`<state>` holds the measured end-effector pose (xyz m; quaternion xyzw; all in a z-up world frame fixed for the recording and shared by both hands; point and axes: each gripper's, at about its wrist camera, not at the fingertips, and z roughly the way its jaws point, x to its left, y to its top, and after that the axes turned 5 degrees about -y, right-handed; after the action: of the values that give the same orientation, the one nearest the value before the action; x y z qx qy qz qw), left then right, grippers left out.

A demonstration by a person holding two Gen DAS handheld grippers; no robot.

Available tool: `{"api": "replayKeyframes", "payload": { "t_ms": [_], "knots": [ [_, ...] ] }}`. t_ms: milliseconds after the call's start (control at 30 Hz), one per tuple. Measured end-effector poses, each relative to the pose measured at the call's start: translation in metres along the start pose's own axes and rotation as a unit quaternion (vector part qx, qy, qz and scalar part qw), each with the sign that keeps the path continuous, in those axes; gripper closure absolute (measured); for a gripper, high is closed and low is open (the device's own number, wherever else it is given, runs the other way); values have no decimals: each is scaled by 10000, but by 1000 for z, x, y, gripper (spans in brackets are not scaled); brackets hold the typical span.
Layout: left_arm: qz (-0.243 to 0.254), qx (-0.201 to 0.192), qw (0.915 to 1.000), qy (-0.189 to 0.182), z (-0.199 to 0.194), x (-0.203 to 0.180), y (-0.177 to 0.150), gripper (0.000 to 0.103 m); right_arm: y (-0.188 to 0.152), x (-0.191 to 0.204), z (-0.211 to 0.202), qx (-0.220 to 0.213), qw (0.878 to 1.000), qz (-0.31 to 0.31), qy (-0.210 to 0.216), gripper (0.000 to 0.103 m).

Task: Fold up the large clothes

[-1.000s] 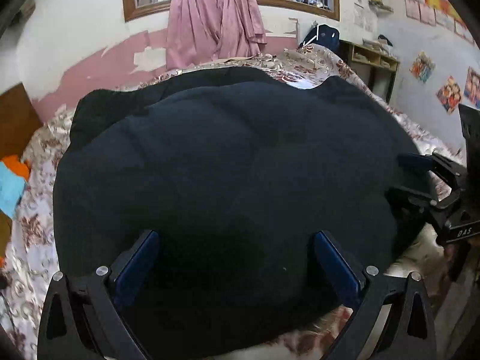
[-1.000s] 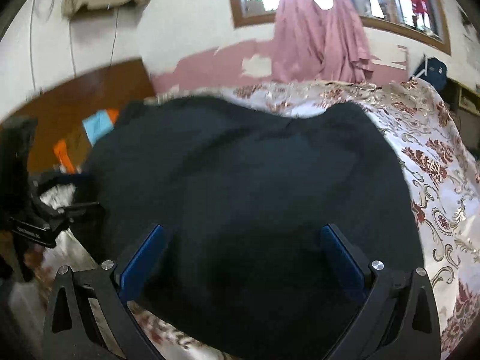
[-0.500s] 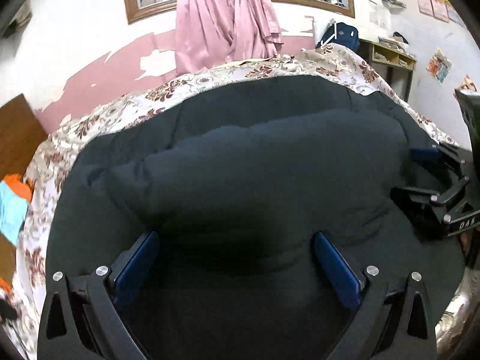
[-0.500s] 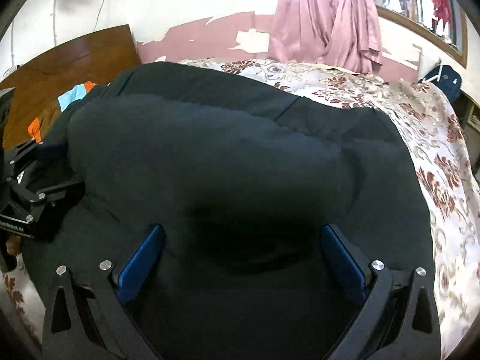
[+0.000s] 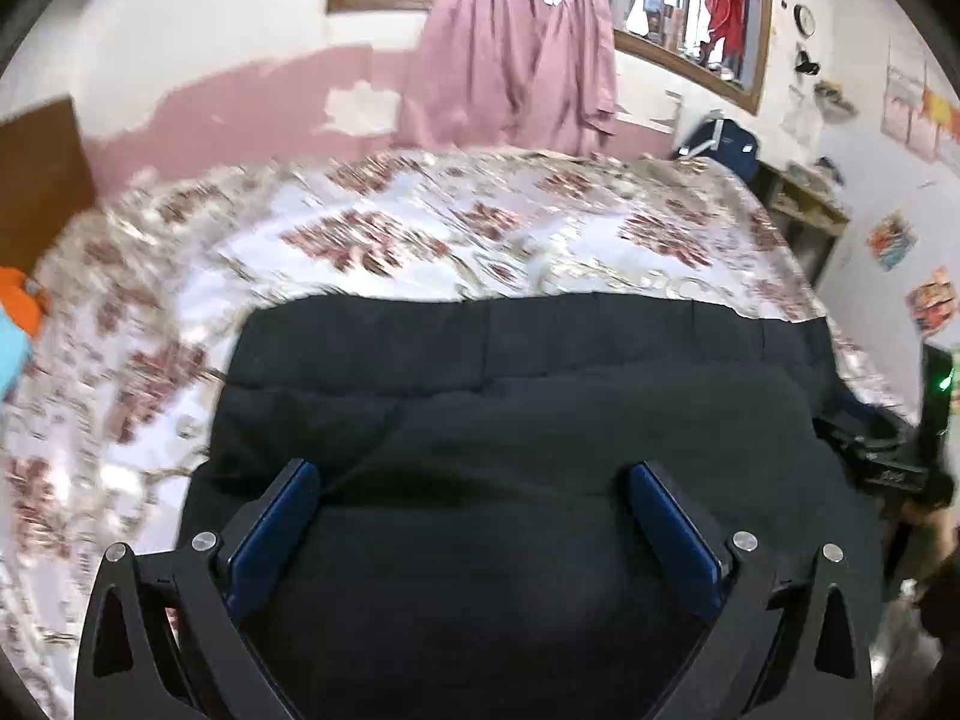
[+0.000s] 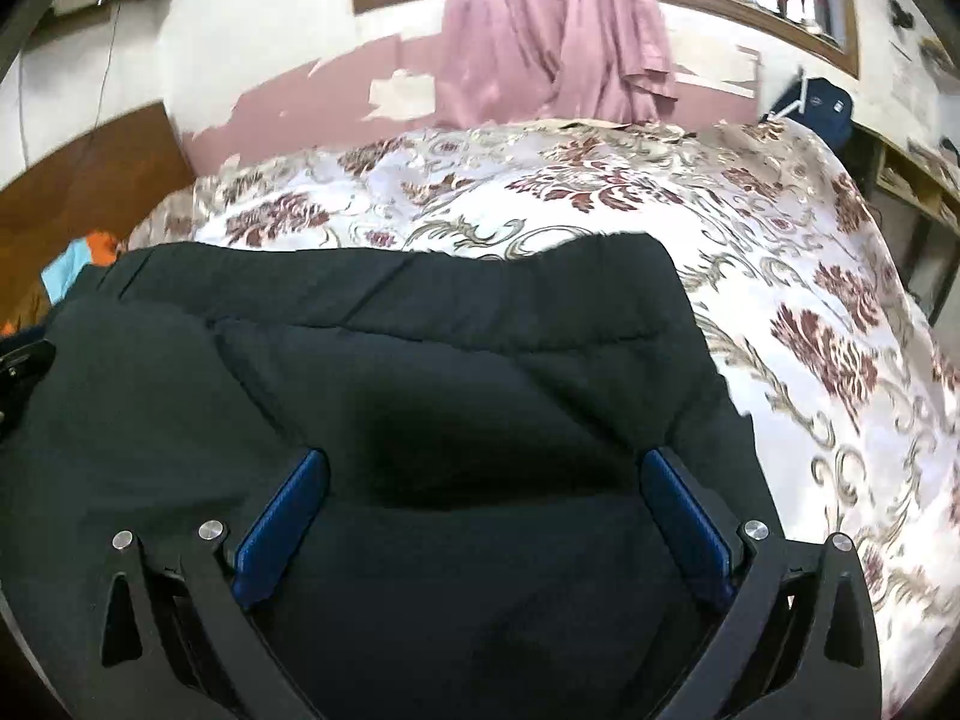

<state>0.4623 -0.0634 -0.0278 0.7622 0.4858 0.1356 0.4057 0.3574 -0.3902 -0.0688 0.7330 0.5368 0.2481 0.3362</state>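
Note:
A large black garment [image 5: 540, 420] lies folded over on the flowered bedspread [image 5: 420, 228]. It also fills the lower part of the right wrist view [image 6: 420, 372]. My left gripper [image 5: 474, 480] is open, its blue fingers wide apart just above the cloth. My right gripper [image 6: 483, 468] is open the same way over the cloth. The right gripper shows at the right edge of the left wrist view [image 5: 882, 456]. A bit of the left gripper shows at the left edge of the right wrist view [image 6: 21, 360].
Pink curtains [image 5: 510, 54] hang at the window behind the bed. A wooden headboard [image 6: 78, 180] and orange and blue clothes [image 6: 72, 258] are at the left. A dark backpack [image 5: 726, 144] and wooden shelves [image 5: 804, 216] stand at the right.
The garment, raised and filling both views a second ago, now lies folded and lower on the bed. Much more bedspread shows behind it. Both grippers have pulled back toward the near edge.

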Motion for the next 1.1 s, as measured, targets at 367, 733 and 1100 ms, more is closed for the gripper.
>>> {"api": "replayKeyframes", "payload": {
  "t_ms": [367, 733, 1100],
  "knots": [
    [112, -26, 9992, -383, 45, -11, 0, 0, -36, -45, 20, -308, 9949, 856, 440, 1],
    [-133, -382, 9962, -777, 51, 0, -8, 0, -48, -55, 36, -329, 9919, 1003, 710, 1],
    [-1157, -766, 9866, -861, 5, 33, -15, 0, -51, -54, 21, -507, 9912, 960, 759, 1]
  ]
}}
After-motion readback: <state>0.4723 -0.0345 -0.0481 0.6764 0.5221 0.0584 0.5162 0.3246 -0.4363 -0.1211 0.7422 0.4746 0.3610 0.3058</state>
